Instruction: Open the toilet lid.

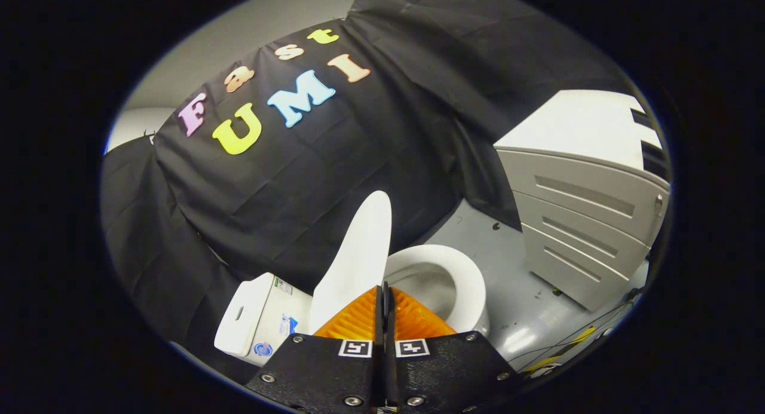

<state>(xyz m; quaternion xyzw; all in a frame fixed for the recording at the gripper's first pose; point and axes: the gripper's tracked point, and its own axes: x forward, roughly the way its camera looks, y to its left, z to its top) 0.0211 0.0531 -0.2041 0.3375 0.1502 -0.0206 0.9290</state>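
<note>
Presently gripper (383, 294) fingers pressed together, nothing between. Toilet lid (358, 255) raised, near upright, just beyond fingertips at 11 o'clock, long axis running 12–6. Toilet bowl (472, 282) rim exposed at 1 o'clock. Judgement: lid effectively open.

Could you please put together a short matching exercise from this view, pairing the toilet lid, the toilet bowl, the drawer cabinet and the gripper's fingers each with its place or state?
Things:
1. toilet lid
2. toilet bowl
3. drawer cabinet
4. gripper

Places or states:
A. stands on the grey floor, off to one side beyond the toilet
B. fingers closed together, nothing between them
C. raised, standing up just ahead of the fingertips
D. uncovered, its white rim showing beside the lid

Pairs: 1-C, 2-D, 3-A, 4-B
</note>
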